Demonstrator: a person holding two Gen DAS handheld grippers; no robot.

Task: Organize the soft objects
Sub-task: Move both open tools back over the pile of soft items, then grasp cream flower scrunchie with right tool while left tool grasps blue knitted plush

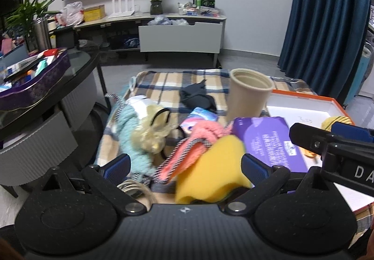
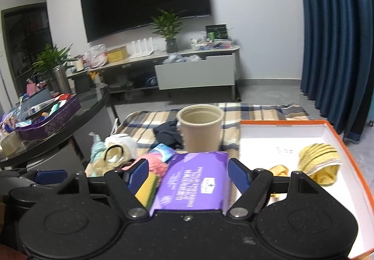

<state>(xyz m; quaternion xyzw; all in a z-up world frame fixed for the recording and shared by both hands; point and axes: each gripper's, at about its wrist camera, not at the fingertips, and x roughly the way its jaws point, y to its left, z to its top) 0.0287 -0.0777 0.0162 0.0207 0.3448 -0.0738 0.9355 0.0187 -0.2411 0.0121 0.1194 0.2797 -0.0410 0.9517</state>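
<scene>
The yellow sponge (image 1: 210, 171) is lying between the spread fingers of the left claw (image 1: 184, 164), ungripped, at the near edge of the plaid blanket (image 1: 163, 82), while the right claw (image 2: 188, 173), likewise spread, is being held over the purple pack (image 2: 194, 185), beside the orange-rimmed box (image 2: 336, 133).

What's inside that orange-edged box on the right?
In the orange-edged box lie a yellow striped knit piece and a small yellow-orange item. The right tool covers the box's near part, so anything there is hidden.

Both wrist views look low and close across the plaid blanket (image 1: 163, 83) toward the far television wall, sharing the beige cup (image 2: 199, 130) and orange-rimmed box (image 2: 336, 130).
</scene>
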